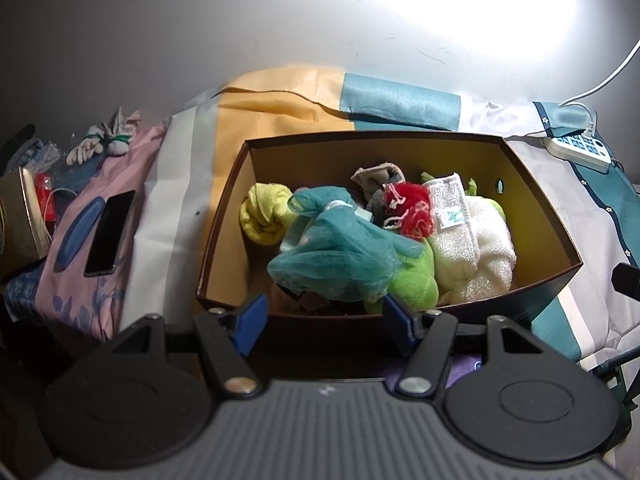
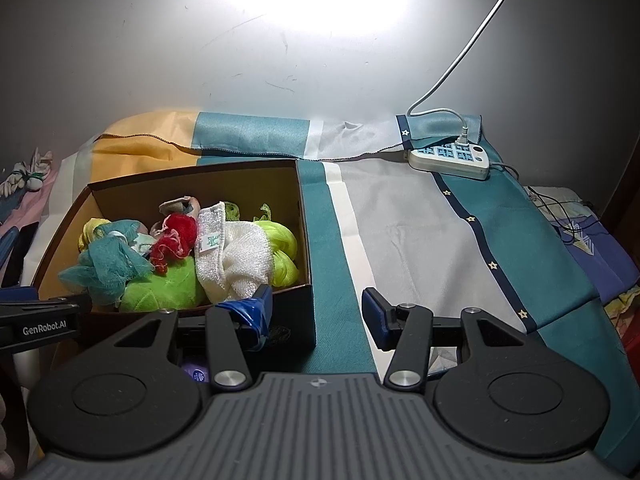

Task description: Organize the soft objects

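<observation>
A brown cardboard box (image 1: 224,216) is seen standing on a striped cloth (image 2: 400,232) of teal, white and orange, which covers the worktop. All the soft objects are found inside the box: a teal mesh pouf (image 1: 332,256) toward the near left, a yellow rolled cloth (image 1: 264,214) at the far left, a green plush toy (image 1: 412,276) at the near middle, a red pouf (image 1: 408,208) at the centre, a white knitted towel (image 1: 456,216) with a small label lying over a white fluffy cloth (image 1: 488,256), and a grey sock (image 1: 376,180) at the back. A neon-yellow item (image 2: 284,248) is seen at the right wall of the box.

The left gripper (image 1: 324,320) is held above the near wall of the box, jaws spread, nothing between them. The right gripper (image 2: 316,316) is held over the near right corner of the box, jaws likewise spread and empty.

Recorded off to the side: a white power strip (image 2: 448,158) with a cable plugged in, at the far right; a dark phone (image 1: 110,232) on pink fabric (image 1: 80,280), left of the box.
</observation>
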Demonstrator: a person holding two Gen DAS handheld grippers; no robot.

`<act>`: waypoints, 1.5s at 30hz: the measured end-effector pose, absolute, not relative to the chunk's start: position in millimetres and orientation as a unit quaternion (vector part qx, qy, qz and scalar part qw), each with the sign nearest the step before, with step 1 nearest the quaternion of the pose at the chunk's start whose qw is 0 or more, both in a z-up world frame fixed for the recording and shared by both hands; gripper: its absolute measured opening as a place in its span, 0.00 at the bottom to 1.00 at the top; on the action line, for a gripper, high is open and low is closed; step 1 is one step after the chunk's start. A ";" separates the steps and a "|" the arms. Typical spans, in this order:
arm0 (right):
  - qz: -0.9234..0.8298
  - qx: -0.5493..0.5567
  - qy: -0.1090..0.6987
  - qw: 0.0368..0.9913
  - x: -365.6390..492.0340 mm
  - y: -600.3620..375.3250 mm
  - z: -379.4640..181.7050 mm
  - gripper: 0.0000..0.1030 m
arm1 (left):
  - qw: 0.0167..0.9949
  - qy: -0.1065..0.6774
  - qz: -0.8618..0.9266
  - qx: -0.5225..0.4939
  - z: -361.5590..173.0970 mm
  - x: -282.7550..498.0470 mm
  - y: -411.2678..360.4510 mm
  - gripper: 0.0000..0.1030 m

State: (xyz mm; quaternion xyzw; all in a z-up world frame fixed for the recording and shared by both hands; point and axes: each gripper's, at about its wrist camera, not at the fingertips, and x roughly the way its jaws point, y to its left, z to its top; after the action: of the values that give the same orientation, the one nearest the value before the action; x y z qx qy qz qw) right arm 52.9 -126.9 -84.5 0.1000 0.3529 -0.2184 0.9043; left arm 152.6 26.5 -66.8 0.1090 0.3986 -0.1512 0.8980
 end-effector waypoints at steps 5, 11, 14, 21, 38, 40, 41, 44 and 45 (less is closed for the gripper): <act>-0.218 0.099 0.354 0.904 53.8 -126.3 -85.4 0.33 | 0.896 0.405 -0.150 0.108 -69.2 154.3 26.5 0.63; -0.214 0.098 0.356 0.904 55.3 -124.4 -87.7 0.33 | 0.894 0.409 -0.152 0.107 -70.2 154.8 26.3 0.63; -0.214 0.097 0.356 0.904 55.9 -124.4 -87.7 0.33 | 0.894 0.408 -0.150 0.108 -69.9 155.0 26.4 0.63; -0.214 0.098 0.356 0.904 55.6 -125.1 -87.2 0.33 | 0.894 0.408 -0.150 0.110 -69.5 154.9 26.0 0.63; -0.214 0.098 0.357 0.904 55.5 -125.3 -87.4 0.33 | 0.895 0.406 -0.148 0.113 -68.5 154.7 25.5 0.63; -0.213 0.098 0.357 0.904 55.7 -125.3 -87.5 0.33 | 0.895 0.406 -0.148 0.112 -68.4 154.9 25.6 0.63; -0.213 0.098 0.357 0.904 55.7 -125.3 -87.5 0.33 | 0.895 0.406 -0.148 0.113 -68.5 154.7 25.5 0.63; -0.213 0.098 0.357 0.904 55.9 -125.6 -87.4 0.33 | 0.895 0.406 -0.148 0.113 -68.4 154.7 25.5 0.63; -0.213 0.098 0.357 0.904 55.9 -125.7 -87.2 0.33 | 0.895 0.406 -0.148 0.113 -68.3 154.8 25.5 0.63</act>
State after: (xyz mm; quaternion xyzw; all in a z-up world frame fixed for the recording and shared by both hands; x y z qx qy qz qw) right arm 55.9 -125.7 -87.2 0.0978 0.3570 -0.2129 0.9042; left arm 154.8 25.5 -68.3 0.1126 0.4059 -0.1483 0.8948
